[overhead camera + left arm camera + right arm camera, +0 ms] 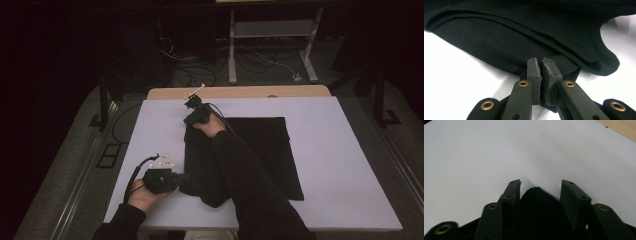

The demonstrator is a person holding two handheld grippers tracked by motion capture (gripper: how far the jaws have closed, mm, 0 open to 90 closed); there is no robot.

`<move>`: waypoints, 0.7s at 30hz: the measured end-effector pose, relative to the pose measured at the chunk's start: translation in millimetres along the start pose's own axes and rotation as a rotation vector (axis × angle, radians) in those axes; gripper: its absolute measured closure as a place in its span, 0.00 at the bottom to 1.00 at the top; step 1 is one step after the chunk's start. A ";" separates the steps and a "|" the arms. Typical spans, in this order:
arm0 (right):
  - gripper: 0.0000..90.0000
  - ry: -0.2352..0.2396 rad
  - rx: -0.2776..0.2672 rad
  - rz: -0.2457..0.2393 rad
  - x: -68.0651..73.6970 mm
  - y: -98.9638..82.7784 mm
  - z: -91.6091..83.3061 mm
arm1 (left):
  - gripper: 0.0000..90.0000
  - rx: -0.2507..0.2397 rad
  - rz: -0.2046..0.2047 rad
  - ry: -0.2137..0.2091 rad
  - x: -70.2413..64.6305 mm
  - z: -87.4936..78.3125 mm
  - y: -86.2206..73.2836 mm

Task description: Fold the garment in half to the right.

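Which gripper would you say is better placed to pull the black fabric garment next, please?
Probably the left gripper: its jaws are closed together on the black fabric garment's near edge. The right gripper has open jaws, with a fold of cloth between them not yet clamped, so it must close first.

So there's a black cloth garment (260, 150) on the white rectangular mat (350, 160). Left gripper (181, 180) touches its 7 o'clock corner, right gripper (192, 119) sits at its 11 o'clock edge, forearm lying across it.
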State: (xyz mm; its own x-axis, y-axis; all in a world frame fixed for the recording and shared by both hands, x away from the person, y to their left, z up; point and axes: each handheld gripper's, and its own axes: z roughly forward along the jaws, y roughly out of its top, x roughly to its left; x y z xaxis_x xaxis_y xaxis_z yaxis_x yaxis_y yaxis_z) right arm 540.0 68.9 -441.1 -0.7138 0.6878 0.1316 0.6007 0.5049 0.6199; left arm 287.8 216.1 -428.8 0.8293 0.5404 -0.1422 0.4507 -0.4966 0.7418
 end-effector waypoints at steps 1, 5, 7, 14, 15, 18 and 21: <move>0.63 -0.006 0.003 -0.005 -0.4 0.0 -0.3 | 0.92 0.000 -0.001 0.000 0.1 0.1 0.0; 0.86 -0.025 0.019 -0.010 1.0 0.1 -1.9 | 0.92 0.004 0.000 0.001 -1.0 0.9 0.3; 0.91 -0.027 0.025 -0.012 1.7 -0.2 -3.5 | 0.92 -0.001 0.004 0.000 -0.9 -0.2 0.4; 0.93 -0.035 0.038 -0.042 7.1 1.0 -13.8 | 0.93 -0.017 0.009 -0.005 -3.4 -3.0 1.7; 0.94 -0.034 0.032 -0.048 8.1 1.1 -15.5 | 0.93 -0.016 0.012 -0.004 -3.8 -3.2 2.1; 0.94 -0.040 0.025 -0.062 11.6 1.0 -22.0 | 0.93 -0.027 0.016 -0.004 -6.2 -3.4 3.4; 0.94 -0.035 0.013 -0.065 12.5 0.3 -29.6 | 0.93 -0.026 0.025 -0.004 -8.3 -4.0 5.0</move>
State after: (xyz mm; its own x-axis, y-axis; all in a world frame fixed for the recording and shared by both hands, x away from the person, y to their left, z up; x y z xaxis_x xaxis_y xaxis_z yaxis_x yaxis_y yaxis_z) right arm 520.6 62.2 -416.4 -0.7386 0.6710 0.0643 0.5583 0.5555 0.6162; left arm 281.9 211.9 -421.3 0.8415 0.5253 -0.1264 0.4216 -0.4920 0.7617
